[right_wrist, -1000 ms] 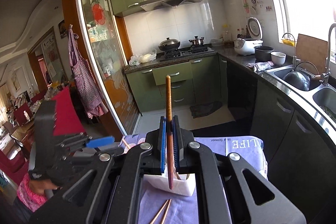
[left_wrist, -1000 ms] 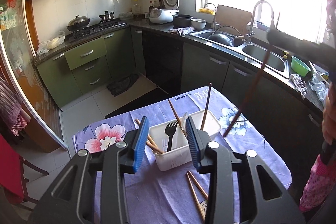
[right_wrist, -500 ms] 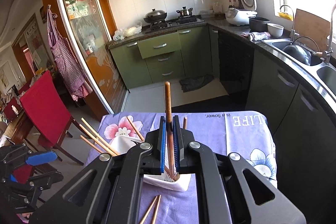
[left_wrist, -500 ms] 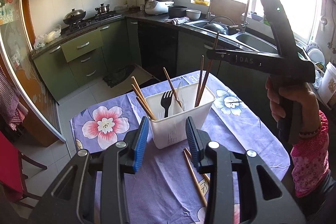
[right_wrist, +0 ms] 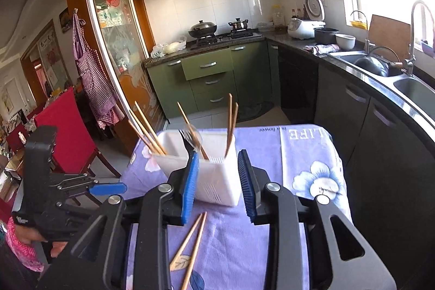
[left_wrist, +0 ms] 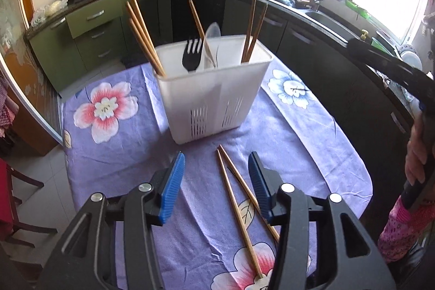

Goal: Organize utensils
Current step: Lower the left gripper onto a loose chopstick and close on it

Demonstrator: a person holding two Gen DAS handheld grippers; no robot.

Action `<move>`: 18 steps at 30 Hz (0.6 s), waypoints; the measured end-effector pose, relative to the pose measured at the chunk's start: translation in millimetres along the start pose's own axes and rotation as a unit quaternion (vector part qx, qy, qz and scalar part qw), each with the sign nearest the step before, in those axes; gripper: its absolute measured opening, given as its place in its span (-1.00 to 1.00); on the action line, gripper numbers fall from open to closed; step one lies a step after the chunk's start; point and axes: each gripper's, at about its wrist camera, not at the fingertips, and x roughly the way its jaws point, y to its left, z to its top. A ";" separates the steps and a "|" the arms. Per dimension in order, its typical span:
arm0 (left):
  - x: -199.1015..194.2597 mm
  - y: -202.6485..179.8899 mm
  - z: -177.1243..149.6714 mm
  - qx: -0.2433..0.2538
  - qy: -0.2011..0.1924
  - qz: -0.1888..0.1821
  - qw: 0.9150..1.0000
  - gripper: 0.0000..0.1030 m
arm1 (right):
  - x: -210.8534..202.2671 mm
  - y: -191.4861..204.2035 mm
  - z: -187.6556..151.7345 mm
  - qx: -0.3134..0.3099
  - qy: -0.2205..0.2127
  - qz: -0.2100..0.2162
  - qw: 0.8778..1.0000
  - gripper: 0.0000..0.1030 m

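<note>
A white slotted utensil holder stands on the purple flowered tablecloth. It holds several wooden chopsticks, a black fork and a clear spoon. Two loose chopsticks lie on the cloth in front of it, between the fingers of my open, empty left gripper. My right gripper is open and empty, just in front of the holder, above the loose chopsticks. The right tool shows at the right edge of the left wrist view.
The table is small, with its edges close on all sides. A red chair stands to its left. Green kitchen cabinets, a stove and a sink lie beyond. The left tool sits at the lower left of the right wrist view.
My right gripper opened and let its dark chopstick go into the holder, then drew back. My left gripper dropped down over the two loose chopsticks.
</note>
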 end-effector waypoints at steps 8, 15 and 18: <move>86.6 -12.6 -28.7 -0.029 0.096 0.014 0.995 -0.07 | -5.4 -51.8 -84.5 0.066 0.042 -0.017 0.997 -0.41; 117.1 -14.2 -36.0 -0.040 0.123 0.043 0.991 -0.07 | -8.0 -81.1 -111.7 0.109 0.053 -0.010 0.993 -0.41; 120.3 -14.9 -37.5 -0.041 0.123 0.047 0.990 -0.13 | -7.8 -84.1 -110.1 0.115 0.053 -0.008 0.992 -0.41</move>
